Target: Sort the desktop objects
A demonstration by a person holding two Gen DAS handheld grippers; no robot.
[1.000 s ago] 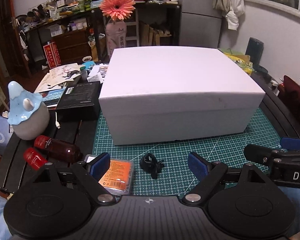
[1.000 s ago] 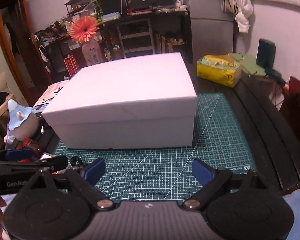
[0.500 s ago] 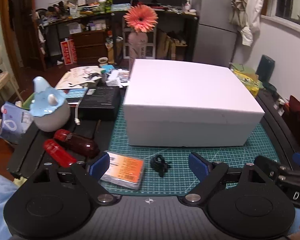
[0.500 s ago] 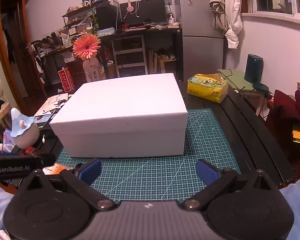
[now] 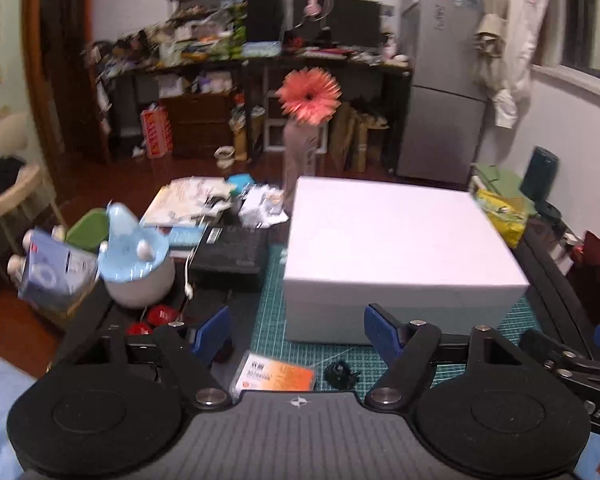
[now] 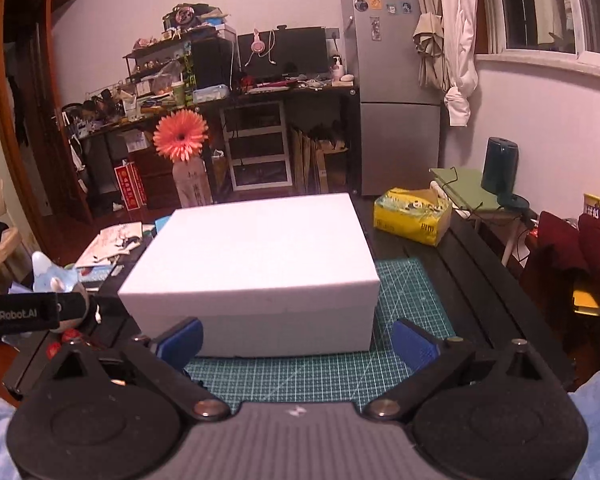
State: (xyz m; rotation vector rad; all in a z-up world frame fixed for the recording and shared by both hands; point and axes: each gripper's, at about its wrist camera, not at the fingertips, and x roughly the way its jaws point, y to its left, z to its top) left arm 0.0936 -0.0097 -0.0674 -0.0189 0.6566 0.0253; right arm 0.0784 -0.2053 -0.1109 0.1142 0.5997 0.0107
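The white box (image 5: 396, 248) sits in the middle of the frame on the green mat (image 6: 300, 372). The left gripper (image 5: 298, 330) has just been closing a bit but holds nothing. The right gripper (image 6: 298, 340) is wide open and empty.

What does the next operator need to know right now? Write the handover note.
Left gripper: open, empty, jaws just narrowed.
Right gripper: wide open, empty.
White box: lid on, on the green cutting mat.
Orange card pack and black clip: on the mat in front of the box.
Red bottles: left of the mat.
Done: nothing visibly sorted.
Left: all items.
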